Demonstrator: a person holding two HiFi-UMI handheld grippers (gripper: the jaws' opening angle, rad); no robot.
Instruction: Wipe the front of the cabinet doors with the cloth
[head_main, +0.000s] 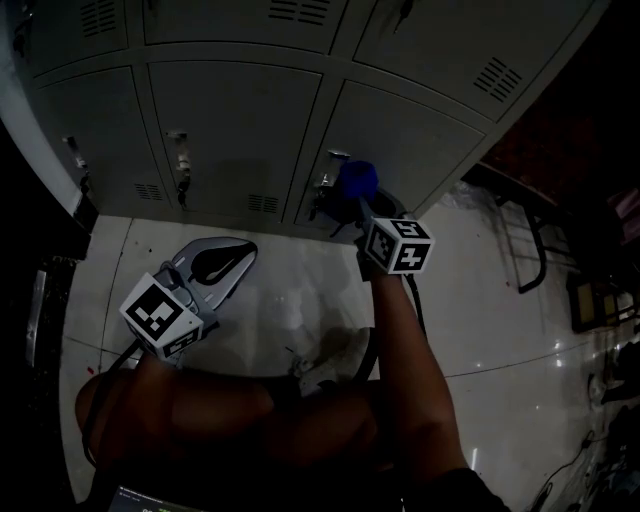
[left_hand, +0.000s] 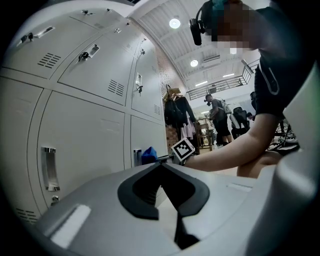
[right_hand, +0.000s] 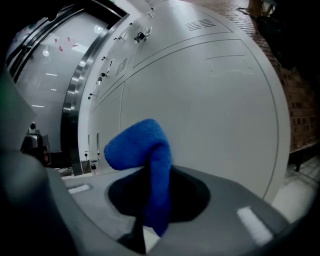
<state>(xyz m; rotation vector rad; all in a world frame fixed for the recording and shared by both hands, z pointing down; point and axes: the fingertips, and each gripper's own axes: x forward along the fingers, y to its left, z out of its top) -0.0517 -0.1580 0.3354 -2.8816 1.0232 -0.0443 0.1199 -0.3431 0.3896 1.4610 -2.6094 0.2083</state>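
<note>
A blue cloth (right_hand: 145, 165) is pinched in my right gripper (right_hand: 150, 220), its free end folded over above the jaws. In the head view the blue cloth (head_main: 357, 181) is up against the left edge of a lower grey cabinet door (head_main: 420, 140), beside its handle (head_main: 325, 180); the right gripper (head_main: 362, 215) reaches there from below. My left gripper (head_main: 222, 268) hangs low over the floor with its jaws shut and nothing between them; its own view shows the left gripper (left_hand: 167, 192) beside the cabinet doors (left_hand: 80, 140).
Grey locker-style cabinet doors (head_main: 230, 130) with handles and vent slots fill the back. A pale glossy floor (head_main: 480, 300) lies below. A dark metal frame (head_main: 530, 250) stands at the right. People (left_hand: 217, 117) stand far off down the room.
</note>
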